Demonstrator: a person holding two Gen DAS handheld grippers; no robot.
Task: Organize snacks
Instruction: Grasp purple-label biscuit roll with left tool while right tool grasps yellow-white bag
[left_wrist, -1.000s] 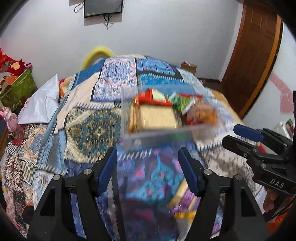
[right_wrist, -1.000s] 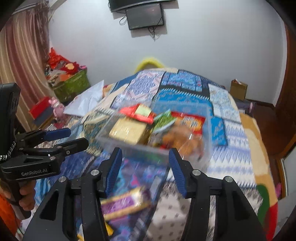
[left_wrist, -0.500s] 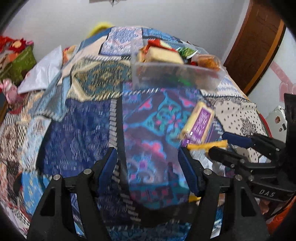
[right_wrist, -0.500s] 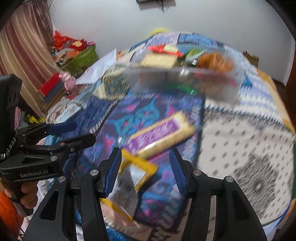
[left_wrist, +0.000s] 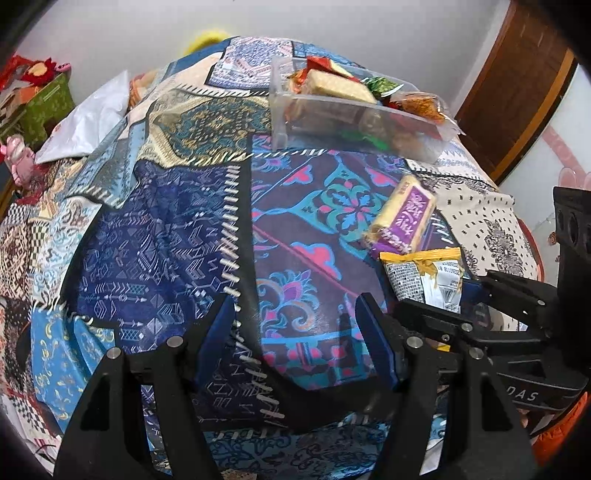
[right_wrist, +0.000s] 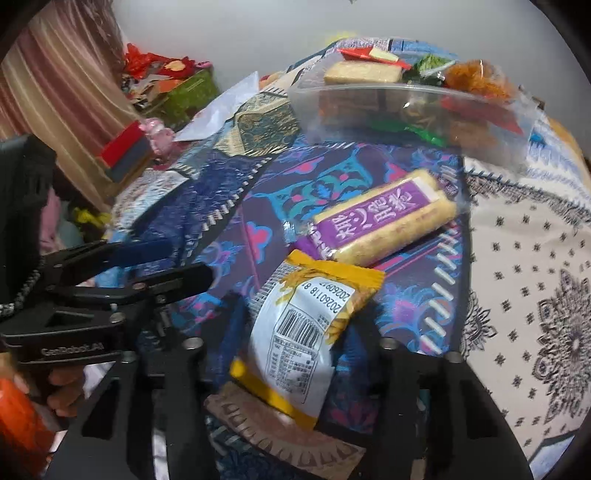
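Both grippers have dipped toward the bed, and now the right gripper (right_wrist: 295, 332) straddles the yellow-edged packet (right_wrist: 295, 339) with jaws wide, apparently lining up a grab, left gripper (left_wrist: 295, 343) jaws wide over bare quilt (left_wrist: 166, 236), clear tub (left_wrist: 351, 118) far beyond.

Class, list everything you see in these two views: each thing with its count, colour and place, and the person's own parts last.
clear box: one, see-through, far end of the quilt, filled with assorted snacks
purple-label snack bar: one, yellow with purple label, on the quilt short of the box
yellow snack packet: one, yellow and white, barcode up, nearest, between the right tongs' fingers
patchwork quilt: one, many colours, covers the bed
white bag: one, left edge of the quilt
green box: one, on the left by the wall
door: one, brown, right
left tongs: black with blue pads, open, over bare quilt
right tongs: black, open, around the yellow packet
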